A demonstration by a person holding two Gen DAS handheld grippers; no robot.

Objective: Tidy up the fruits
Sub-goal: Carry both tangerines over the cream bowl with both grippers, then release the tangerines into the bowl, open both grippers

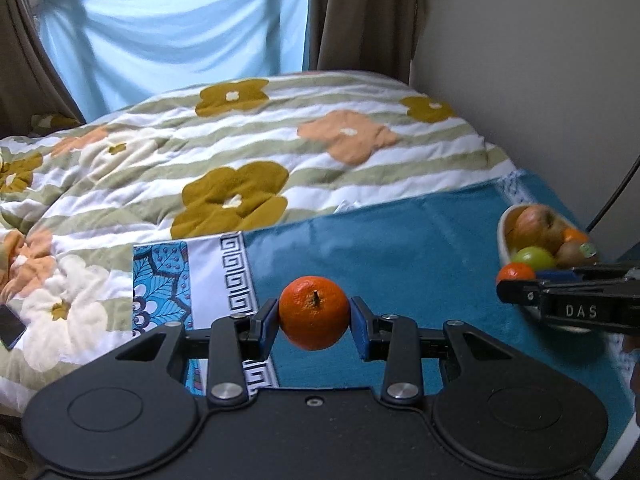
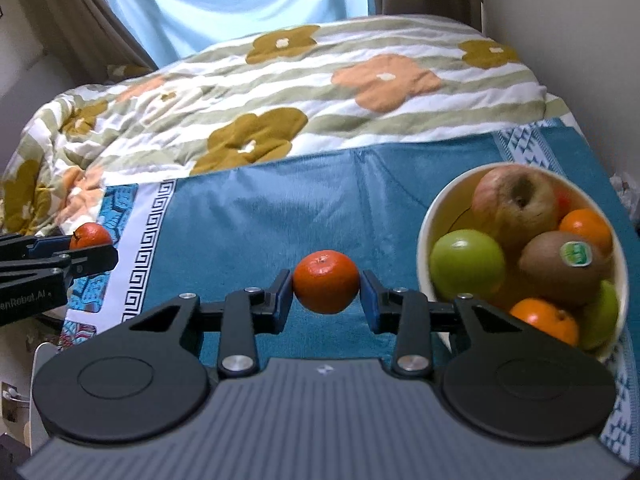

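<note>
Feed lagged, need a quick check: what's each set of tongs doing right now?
Left tongs: closed on a stem-up mandarin.
Right tongs: closed on a second mandarin, left of the fruit bowl.

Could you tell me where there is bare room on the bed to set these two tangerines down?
The teal towel is bare between its white key-pattern border and the bowl, up to the floral quilt. The bowl is crowded: apple, green apple, kiwi and oranges nearly fill it.
</note>
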